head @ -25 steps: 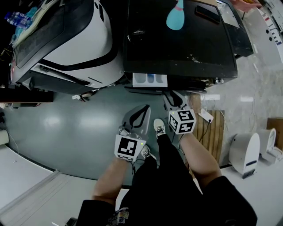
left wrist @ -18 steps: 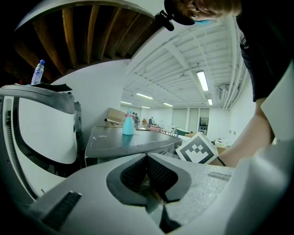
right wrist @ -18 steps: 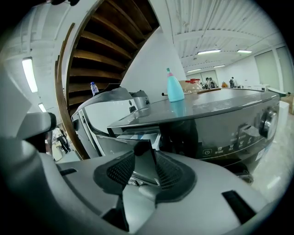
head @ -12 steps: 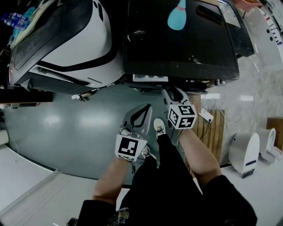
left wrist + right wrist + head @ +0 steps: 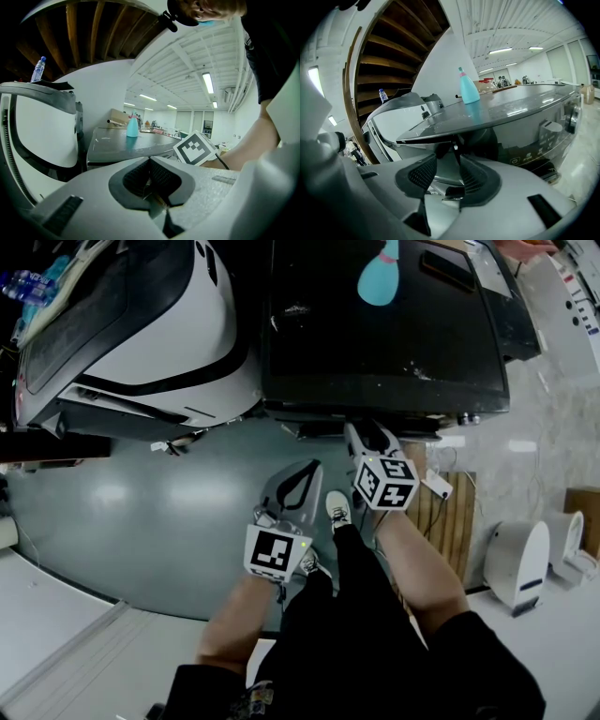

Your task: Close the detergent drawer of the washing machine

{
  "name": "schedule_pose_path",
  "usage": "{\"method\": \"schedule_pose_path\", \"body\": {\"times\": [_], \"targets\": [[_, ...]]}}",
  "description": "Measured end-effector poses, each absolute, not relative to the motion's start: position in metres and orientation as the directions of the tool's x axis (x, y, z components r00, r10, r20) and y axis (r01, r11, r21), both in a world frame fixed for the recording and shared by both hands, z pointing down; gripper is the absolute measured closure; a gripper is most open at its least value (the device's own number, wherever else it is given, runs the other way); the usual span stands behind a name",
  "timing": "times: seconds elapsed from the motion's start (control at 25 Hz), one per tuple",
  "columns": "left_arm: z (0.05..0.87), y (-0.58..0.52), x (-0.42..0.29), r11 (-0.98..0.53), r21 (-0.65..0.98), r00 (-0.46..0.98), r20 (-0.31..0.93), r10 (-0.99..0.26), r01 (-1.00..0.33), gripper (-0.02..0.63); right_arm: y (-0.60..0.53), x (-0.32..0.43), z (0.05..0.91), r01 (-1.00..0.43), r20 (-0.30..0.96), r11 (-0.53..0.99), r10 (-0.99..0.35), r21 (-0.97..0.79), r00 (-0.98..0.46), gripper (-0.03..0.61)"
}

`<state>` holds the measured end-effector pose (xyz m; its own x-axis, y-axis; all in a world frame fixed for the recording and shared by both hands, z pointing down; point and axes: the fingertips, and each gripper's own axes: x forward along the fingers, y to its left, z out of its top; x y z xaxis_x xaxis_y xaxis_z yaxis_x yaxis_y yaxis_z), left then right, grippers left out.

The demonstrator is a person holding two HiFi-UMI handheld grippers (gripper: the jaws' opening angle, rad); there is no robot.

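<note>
The detergent drawer (image 5: 317, 430) sits at the top left of the washer's front, tucked under the overhang of the lid. From the head view it looks pushed in flush, or very nearly. I cannot tell whether it has seated fully, because the lid edge hides the seam.

The washing machine (image 5: 384, 334) fills the upper middle of my view, dark and glossy on top. A white machine (image 5: 141, 324) stands just beside it on the left. The right tongs (image 5: 366, 434) point at the washer's front just to the right of the drawer. Their jaws are opening with nothing pinched between them, and only the grey front panel shows through the gap. The left tongs (image 5: 302, 472) hang back over the floor, pressed together and empty. A teal bottle (image 5: 380, 277) stands well back on the lid.

My worries from here:
- As the right jaws spread, one pad could hook the drawer's handle recess, and pulling away would drag the drawer back out.
- If the drawer is a shade proud, a last push made off-centre could skew it in its slot and jam it.
- The control panel (image 5: 548, 136) is near the right tongs, so a careless sweep could press a button.
- A hard shove might rock the bottle.
</note>
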<state>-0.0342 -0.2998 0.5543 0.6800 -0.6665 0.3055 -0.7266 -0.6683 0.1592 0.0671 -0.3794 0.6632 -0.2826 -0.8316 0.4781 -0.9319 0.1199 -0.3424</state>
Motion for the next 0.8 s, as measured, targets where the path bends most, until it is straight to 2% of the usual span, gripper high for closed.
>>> {"method": "schedule_pose_path", "body": {"times": [0.32,0.64,0.8], "targets": [[0.551,-0.307,-0.038,-0.664,0.154,0.674,0.307,-0.672,-0.732,0.611,-0.386,0.069,0.665,-0.913,0.491,0.032,-0.835,-0.408,-0.249,0.419],[0.546,-0.306,-0.041,-0.661,0.15,0.671,0.306,-0.676,-0.735,0.611,-0.386,0.068,0.665,-0.909,0.502,0.017,-0.829,-0.417,-0.246,0.417],[0.541,-0.3,-0.044,-0.658,0.148,0.667,0.301,-0.681,-0.738,0.611,-0.383,0.071,0.663,-0.918,0.508,0.01,-0.831,-0.396,-0.228,0.447]]}}
